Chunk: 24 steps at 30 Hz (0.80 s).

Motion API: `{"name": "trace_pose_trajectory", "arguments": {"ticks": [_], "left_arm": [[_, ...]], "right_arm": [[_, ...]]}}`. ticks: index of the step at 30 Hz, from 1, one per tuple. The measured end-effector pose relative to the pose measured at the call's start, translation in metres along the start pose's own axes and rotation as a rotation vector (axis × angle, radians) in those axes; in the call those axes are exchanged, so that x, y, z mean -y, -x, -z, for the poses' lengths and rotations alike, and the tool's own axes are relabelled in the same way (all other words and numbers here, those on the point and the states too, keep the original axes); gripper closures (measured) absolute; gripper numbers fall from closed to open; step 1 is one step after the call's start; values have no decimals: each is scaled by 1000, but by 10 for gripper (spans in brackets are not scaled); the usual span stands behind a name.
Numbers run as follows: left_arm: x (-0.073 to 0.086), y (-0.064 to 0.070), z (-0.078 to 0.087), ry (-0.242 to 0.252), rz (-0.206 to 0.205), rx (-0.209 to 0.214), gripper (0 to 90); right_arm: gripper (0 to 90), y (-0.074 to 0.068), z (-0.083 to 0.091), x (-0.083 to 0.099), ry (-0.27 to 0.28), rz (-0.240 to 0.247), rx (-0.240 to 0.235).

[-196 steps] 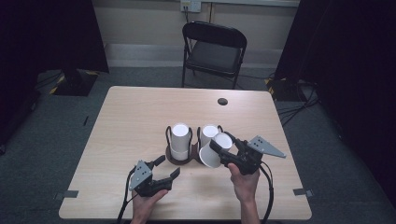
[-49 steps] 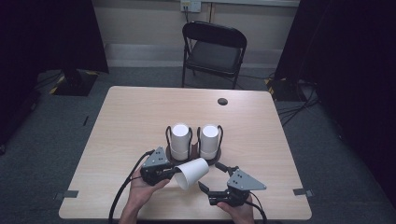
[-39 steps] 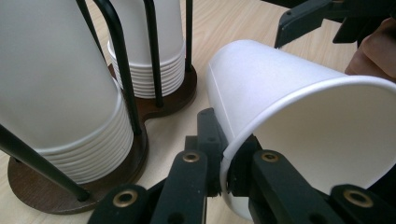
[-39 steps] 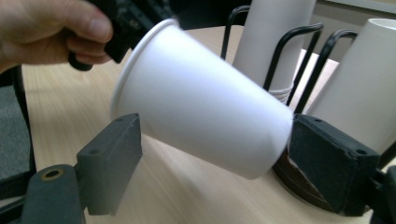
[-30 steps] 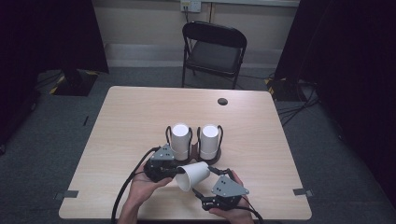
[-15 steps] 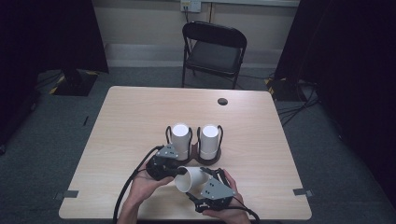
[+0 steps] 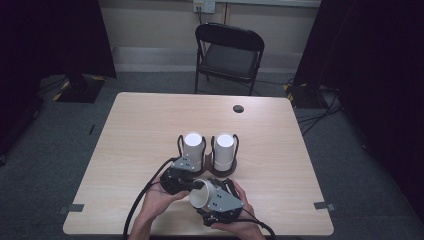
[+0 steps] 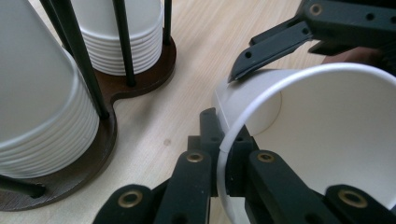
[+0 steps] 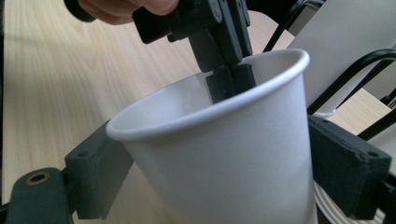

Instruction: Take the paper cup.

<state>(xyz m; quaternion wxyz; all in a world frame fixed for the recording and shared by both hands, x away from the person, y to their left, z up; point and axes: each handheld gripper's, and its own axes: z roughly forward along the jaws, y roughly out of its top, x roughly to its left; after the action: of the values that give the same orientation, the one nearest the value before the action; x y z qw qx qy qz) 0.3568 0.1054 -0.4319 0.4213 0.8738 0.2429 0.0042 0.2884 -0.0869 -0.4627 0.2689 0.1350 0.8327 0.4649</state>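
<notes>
Both grippers [image 7: 200, 187] clamped (jaws meeting)

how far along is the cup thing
Done: one cup is out of the rack, whose two stacks stand behind it. In hand: the left tool pinches its rim, while the right tool has a jaw on each side of its body. Left: one tool must let go; where the cup goes next can't be told.

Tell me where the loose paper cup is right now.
In the high view the paper cup sits near the table's front edge, held between the left gripper and right gripper, just before the cup rack.
</notes>
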Motion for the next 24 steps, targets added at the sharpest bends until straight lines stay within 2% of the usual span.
{"name": "trace_pose_trajectory", "arguments": {"ticks": [8,11,13,19,24], "left_arm": [[0,1,0,-3,12,19,889],[0,-1,-2,-25,23,18,882],[0,-2,-3,-22,31,21,878],[1,-2,-3,-17,37,32,876],[1,-2,-5,-2,46,46,869]], "right_arm": [[150,-2,-7,-6,-19,47,2],[174,-3,-5,-8,-7,67,16],[195,-3,-4,-8,9,74,13],[211,-4,-2,-8,20,74,18],[222,-2,1,-7,21,49,11]]}}
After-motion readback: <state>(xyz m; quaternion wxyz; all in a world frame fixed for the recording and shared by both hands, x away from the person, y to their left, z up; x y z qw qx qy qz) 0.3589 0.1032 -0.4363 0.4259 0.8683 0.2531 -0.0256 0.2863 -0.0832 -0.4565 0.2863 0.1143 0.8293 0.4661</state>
